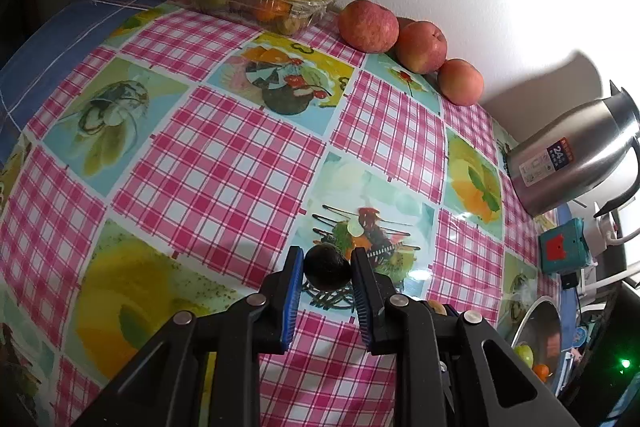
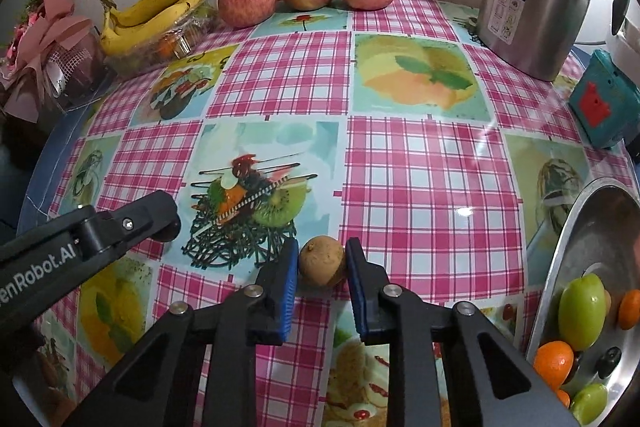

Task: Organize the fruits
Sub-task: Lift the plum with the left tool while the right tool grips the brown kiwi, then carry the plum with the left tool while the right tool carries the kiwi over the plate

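Right gripper [image 2: 322,263]: your jaws closed on brown kiwi [image 2: 323,266], pads pressing both flanks, kiwi resting on tablecloth [image 2: 420,167]. Left gripper [image 1: 327,263]: clamped on dark avocado [image 1: 327,266], also low on cloth. Metal bowl [image 2: 576,227] with green and orange fruit sits right of kiwi, near; your right hand closer. Judged next: lift, carry kiwi rightward over rim.

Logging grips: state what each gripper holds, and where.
Left gripper clamps a dark round fruit across its sides; right gripper clamps a small brown fruit across its sides.
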Motion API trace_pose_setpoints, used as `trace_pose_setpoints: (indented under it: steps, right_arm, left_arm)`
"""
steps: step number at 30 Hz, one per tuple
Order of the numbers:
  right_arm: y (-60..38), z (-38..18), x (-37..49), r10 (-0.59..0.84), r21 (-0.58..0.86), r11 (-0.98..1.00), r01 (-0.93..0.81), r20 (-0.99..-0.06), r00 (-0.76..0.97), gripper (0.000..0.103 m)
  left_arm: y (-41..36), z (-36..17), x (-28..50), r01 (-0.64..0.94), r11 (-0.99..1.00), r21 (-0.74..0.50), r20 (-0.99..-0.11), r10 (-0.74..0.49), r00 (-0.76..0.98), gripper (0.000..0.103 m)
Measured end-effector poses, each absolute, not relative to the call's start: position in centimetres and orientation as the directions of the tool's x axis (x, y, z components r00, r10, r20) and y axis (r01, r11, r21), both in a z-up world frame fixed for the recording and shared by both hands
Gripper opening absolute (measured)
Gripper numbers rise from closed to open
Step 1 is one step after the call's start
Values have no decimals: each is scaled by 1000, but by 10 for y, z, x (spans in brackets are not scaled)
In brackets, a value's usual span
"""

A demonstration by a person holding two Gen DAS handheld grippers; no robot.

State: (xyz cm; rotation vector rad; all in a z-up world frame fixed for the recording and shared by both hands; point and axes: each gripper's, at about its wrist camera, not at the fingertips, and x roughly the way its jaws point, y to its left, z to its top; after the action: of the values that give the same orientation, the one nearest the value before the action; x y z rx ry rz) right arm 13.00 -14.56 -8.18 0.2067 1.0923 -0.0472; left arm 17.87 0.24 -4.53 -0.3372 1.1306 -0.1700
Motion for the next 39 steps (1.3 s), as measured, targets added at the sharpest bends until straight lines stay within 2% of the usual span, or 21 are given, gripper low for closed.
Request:
trace_pose_setpoints:
  steps: [18,39]
  right_arm:
    - [-156,-40,82,37,126,981,150,-872,489,25]
    - [-186,-26,13,19,144,962,232,-883,469,25]
  left_arm:
    - [-15,-14,137,25,952,-305,-860,-287,421,26]
    - [-50,4,85,134,968,-210,-868,-248,429,26]
